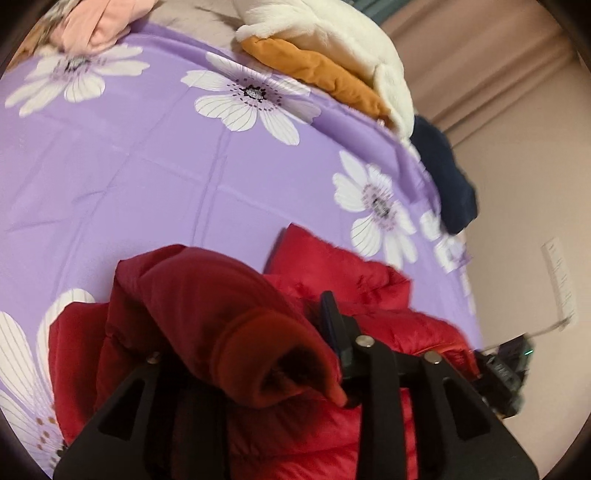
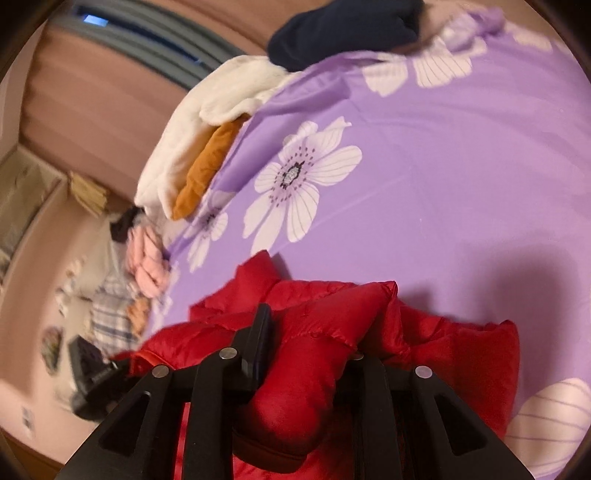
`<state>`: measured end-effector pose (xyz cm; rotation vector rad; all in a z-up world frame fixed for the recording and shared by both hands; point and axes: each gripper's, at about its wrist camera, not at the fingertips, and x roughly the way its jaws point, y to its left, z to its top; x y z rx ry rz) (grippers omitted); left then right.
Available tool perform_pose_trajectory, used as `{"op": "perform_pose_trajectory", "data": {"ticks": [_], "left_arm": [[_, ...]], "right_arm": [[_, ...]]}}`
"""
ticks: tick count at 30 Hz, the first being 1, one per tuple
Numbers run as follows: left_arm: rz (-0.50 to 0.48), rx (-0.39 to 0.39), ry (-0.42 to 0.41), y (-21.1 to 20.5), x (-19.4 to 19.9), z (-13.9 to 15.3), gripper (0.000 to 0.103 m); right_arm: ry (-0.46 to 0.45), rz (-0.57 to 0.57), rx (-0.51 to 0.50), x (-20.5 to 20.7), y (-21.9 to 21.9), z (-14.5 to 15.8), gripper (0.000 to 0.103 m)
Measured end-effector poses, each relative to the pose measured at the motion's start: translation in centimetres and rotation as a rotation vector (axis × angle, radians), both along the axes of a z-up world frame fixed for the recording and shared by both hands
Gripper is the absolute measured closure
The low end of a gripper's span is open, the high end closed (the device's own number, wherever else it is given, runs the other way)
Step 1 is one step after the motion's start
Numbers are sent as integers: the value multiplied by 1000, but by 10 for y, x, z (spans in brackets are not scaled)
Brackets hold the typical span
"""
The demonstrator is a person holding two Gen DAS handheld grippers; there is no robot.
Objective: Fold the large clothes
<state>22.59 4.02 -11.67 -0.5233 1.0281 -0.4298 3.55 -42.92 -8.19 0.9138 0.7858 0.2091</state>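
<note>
A red puffer jacket (image 1: pixel 354 288) lies bunched on a purple bedspread with white flowers (image 1: pixel 155 173). My left gripper (image 1: pixel 258 339) is shut on a jacket sleeve; its ribbed cuff (image 1: pixel 273 358) drapes over the fingers and hides the left one. In the right wrist view the jacket (image 2: pixel 454 350) lies at the near edge of the bedspread (image 2: pixel 443 184). My right gripper (image 2: pixel 306 350) is shut on a padded sleeve of the jacket (image 2: pixel 295 406); its left finger (image 2: pixel 258 343) shows, the right one is covered by fabric.
A cream fleece (image 1: pixel 332 33) over an orange garment (image 1: pixel 321 74) and a navy garment (image 1: pixel 443 177) lie at the bed's far edge. A pink garment (image 1: pixel 96 22) lies at the far left. A wall and curtain (image 1: pixel 498 74) are beyond the bed.
</note>
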Motion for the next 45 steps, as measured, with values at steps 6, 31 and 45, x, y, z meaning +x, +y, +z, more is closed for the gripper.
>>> {"op": "perform_pose_trajectory", "data": {"ticks": [6, 31, 45], "left_arm": [[137, -20, -84, 30, -4, 36, 7], [-142, 458, -293, -45, -134, 21, 68], [-219, 509, -252, -67, -129, -37, 75]], "right_arm": [[-47, -72, 108, -9, -17, 13, 39], [-253, 206, -737, -85, 138, 61, 54], [-161, 317, -830, -63, 175, -4, 59]]}}
